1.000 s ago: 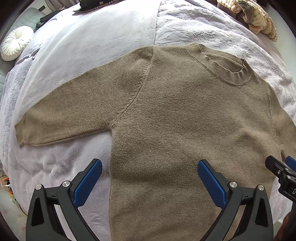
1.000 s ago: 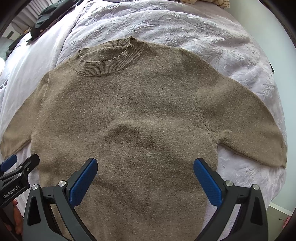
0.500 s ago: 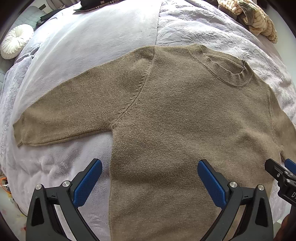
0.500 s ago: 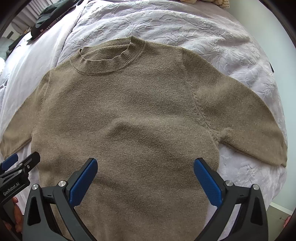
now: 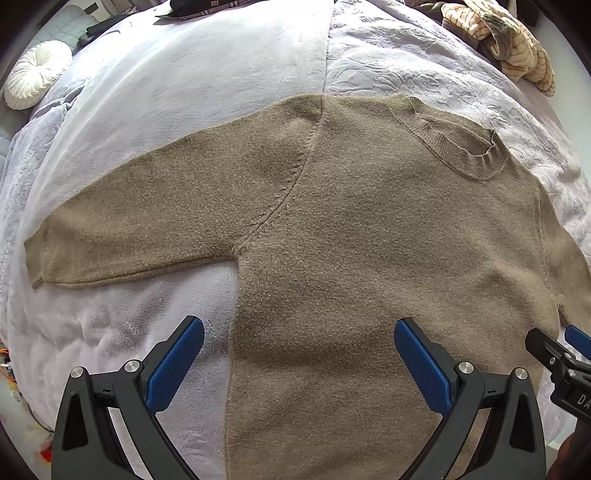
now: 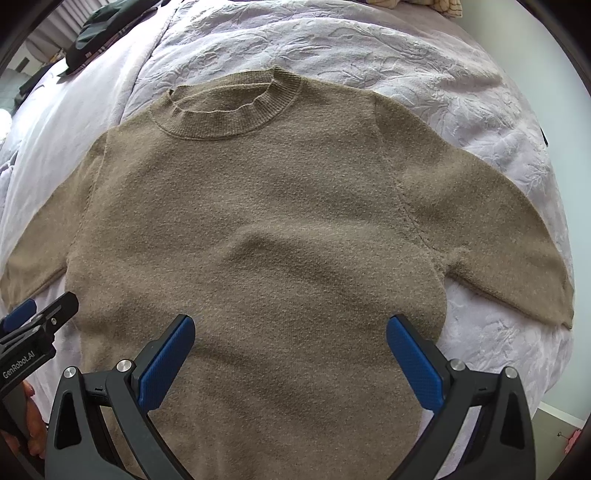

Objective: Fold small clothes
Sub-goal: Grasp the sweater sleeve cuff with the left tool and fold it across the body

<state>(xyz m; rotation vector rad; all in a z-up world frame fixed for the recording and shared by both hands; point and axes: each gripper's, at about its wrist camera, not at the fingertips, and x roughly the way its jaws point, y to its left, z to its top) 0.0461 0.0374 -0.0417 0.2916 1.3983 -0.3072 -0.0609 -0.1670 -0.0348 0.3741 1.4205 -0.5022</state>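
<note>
The bed (image 5: 221, 74), covered in pale lavender bedding, carries everything. Spread flat across its middle lies the brown sweater (image 5: 369, 240), front up, collar toward the far edge and both sleeves stretched out toward the left and right edges; its hem runs out of view under the cameras at the near edge. A soft ridge of loose knit crosses the chest (image 6: 280, 240), so the body is not fully smooth.

The left gripper (image 5: 299, 354) hangs over the lower left side of the sweater with its jaws spread wide and nothing between them, one finger above bare bedding, the other above the knit. The right gripper (image 6: 291, 347) is likewise released, both fingers above the lower body near the right side seam.

Likely risks: a pinch could catch only the top layer, so the back layer stays behind and the fold comes out skewed; it could also grab the plush bedding along with the knit; and the chest ridge may get folded in as a crease.

Around it, a striped garment (image 5: 509, 40) sits bunched at the far right corner, dark clothes (image 6: 99, 33) at the far left, and a round white cushion (image 5: 37, 74) beyond the left edge. All lie well apart from the sweater; nothing blocks either sleeve.
</note>
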